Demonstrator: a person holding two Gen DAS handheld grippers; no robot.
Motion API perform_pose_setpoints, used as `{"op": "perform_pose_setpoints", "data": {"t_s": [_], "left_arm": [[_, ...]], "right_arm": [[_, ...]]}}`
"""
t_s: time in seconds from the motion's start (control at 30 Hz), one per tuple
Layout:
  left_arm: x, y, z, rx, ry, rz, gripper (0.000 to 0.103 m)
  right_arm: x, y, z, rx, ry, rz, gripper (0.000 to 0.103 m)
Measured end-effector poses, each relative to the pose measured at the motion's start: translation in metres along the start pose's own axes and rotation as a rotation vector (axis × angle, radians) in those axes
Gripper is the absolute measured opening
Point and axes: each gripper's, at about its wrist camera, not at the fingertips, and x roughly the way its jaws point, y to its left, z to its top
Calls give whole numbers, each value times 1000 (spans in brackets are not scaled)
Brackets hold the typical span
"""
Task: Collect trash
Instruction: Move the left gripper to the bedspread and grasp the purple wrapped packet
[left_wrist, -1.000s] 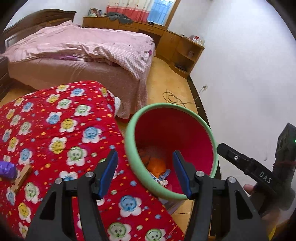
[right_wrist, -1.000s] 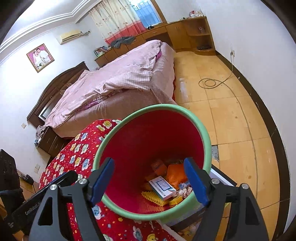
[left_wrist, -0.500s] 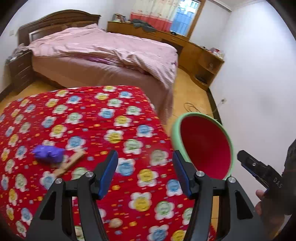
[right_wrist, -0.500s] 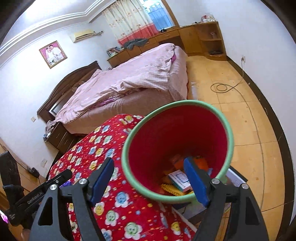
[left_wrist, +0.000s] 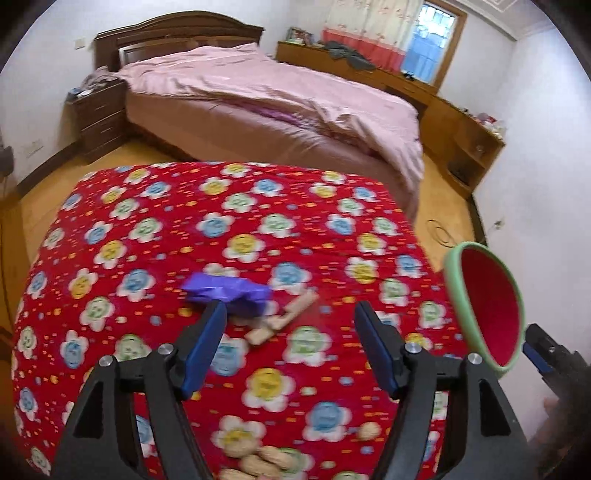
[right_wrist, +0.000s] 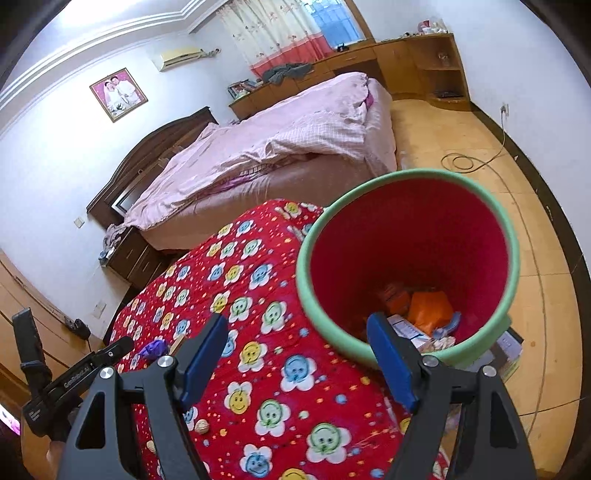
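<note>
Trash lying ahead of the left gripper (left_wrist: 290, 349): a crumpled purple plastic wrapper (left_wrist: 229, 291) and a short light wooden stick (left_wrist: 282, 323), touching each other on the red flower-print blanket (left_wrist: 147, 229). Jaws standing wide apart, holding nothing; the wrapper is sitting just past the left blue pad, the stick between the two pads but beyond their tips. Both pieces are smearing with motion blur, so finer shape is hard to make out. Pale peanut shells (left_wrist: 258, 461) are lying near the bottom edge, partly cut off.

Right gripper (right_wrist: 295, 354) is also gaping, nothing between its fingers, pointing at the red bin with green rim (right_wrist: 406, 266) beside the blanket edge. Orange packets (right_wrist: 428, 306) and a white box are showing in the bin's bottom, partly hidden behind the right blue pad. In this view the purple wrapper (right_wrist: 153, 349) is peeking out small, half covered by the left gripper's black body.
</note>
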Motion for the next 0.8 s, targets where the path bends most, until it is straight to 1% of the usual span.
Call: {"op": "perform_pose_setpoints", "data": {"t_s": [0.17,0.27,0.37,0.6,0.73,0.8], "left_arm": [[19,24,3,2,29,43,72],[32,29,6,22,50,63,79],[45,31,6,42,67,83,81],[70,34,6,57,96,95,81],[82,43,5,18,127,84,81],[84,46,5,2,119,77,81]], "right_arm": [[13,10,-5,-17,23,4,80],[23,12,-8,-18,43,1,80],[32,13,-10,-13,64,-5,80],[51,13,-13,-11,100,-20,80],[56,12,-13,-18,107,-28,80],[58,14,-14,-24,110,-29,80]]}}
